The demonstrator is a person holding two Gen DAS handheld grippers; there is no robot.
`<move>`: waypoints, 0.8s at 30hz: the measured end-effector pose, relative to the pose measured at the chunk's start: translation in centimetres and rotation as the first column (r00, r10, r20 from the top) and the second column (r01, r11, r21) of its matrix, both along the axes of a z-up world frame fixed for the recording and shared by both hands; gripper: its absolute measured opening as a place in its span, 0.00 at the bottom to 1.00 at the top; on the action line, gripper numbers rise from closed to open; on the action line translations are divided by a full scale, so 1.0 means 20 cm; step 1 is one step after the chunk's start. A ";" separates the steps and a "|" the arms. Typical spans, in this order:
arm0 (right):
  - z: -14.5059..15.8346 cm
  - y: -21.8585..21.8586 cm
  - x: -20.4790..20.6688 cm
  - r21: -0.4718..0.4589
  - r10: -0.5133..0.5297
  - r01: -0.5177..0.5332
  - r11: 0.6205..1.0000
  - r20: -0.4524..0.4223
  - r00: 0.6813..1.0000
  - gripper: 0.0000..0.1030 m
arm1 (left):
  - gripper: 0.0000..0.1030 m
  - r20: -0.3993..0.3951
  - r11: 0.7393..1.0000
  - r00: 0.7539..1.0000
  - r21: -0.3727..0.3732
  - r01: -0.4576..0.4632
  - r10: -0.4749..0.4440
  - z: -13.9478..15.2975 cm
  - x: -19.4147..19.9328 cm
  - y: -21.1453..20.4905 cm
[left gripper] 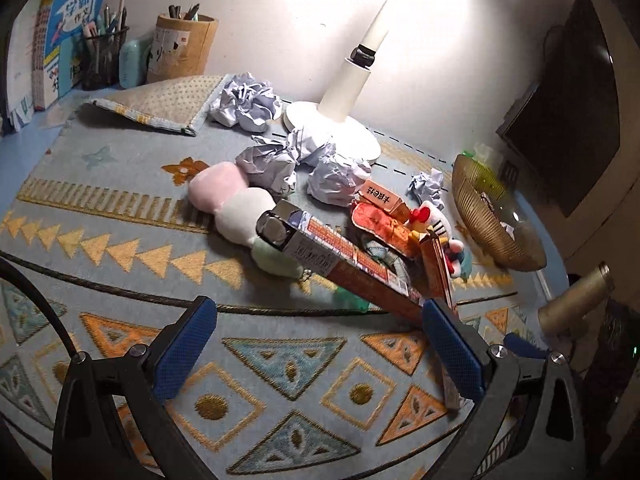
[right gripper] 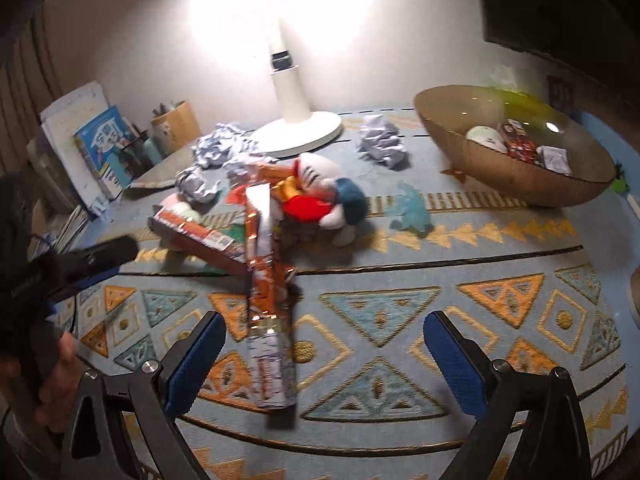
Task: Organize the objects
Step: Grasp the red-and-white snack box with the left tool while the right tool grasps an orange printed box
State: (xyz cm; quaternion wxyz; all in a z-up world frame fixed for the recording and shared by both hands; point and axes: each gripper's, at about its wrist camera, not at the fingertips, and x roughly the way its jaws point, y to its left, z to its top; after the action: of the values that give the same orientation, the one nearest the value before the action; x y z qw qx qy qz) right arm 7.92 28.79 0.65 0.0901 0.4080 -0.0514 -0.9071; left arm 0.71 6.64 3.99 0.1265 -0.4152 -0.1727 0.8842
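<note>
Patterned rug (right gripper: 500,364) under lamp glare, clutter mid-surface. Long foil box (right gripper: 266,320) flat on rug, long axis running away from right gripper (right gripper: 324,364), near end between its spread jaws, nearer the left pad, untouched. Left gripper (left gripper: 320,348) also spread wide, empty; second long box (left gripper: 340,260) slanting toward its right finger. Right nearer.

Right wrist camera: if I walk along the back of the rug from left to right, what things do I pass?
Blue book → pen holder → white lamp base → lone crumpled paper ball → big woven bowl.
</note>
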 end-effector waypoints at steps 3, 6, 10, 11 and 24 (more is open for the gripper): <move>-0.08 -0.14 -0.02 0.030 0.064 -0.066 0.997 0.053 0.997 0.69 | 0.95 0.021 0.998 0.999 0.052 -0.031 0.030 -0.04 -0.07 0.06; -0.15 -0.20 -0.03 0.103 0.056 -0.061 0.993 0.052 0.997 0.62 | 0.79 0.086 0.994 0.992 0.046 -0.095 0.090 -0.10 -0.17 0.10; -0.15 -0.21 -0.03 0.102 0.093 -0.096 0.990 0.040 0.995 0.34 | 0.63 0.071 0.989 0.989 0.057 -0.137 0.133 -0.13 -0.21 0.13; -0.14 -0.21 -0.03 0.098 0.098 -0.102 0.990 0.038 0.994 0.29 | 0.47 0.073 0.990 0.989 0.057 -0.131 0.127 -0.13 -0.22 0.14; 0.03 0.00 0.06 -0.015 0.040 -0.040 0.999 -0.031 0.999 0.17 | 0.21 0.006 0.996 0.999 0.078 0.032 -0.032 0.07 -0.01 -0.07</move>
State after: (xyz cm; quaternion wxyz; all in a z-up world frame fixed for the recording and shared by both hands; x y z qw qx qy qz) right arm 9.08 28.70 1.20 0.1121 0.3942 -0.0487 -0.9109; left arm 0.41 5.14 5.32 0.1559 -0.4160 -0.2007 0.8731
